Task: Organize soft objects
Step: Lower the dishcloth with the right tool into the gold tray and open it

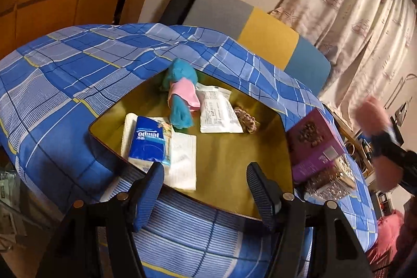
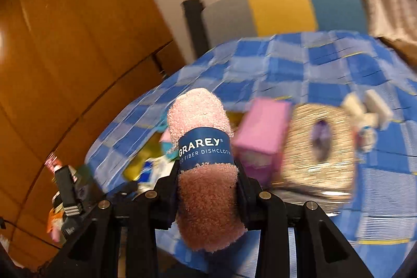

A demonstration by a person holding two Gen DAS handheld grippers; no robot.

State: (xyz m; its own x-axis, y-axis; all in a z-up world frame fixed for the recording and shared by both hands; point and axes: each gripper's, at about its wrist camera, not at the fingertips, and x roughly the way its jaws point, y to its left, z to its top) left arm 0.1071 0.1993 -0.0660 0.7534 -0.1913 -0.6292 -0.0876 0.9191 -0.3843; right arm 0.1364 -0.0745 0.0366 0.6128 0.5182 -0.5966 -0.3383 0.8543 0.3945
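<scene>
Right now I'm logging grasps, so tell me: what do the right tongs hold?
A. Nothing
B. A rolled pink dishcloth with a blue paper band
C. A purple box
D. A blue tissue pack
B: in the right wrist view the right tongs are clamped on the rolled pink dishcloth, with its blue band just above the fingers.

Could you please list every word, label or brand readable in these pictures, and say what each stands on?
"GRAREY": blue paper band around the pink dishcloth roll in the right gripper.
"FIBER DISHCLOTH": same band, start cut off.
"tempo": blue tissue pack, seen upside down.
White sachet and purple box: print too small or blurred.
</scene>
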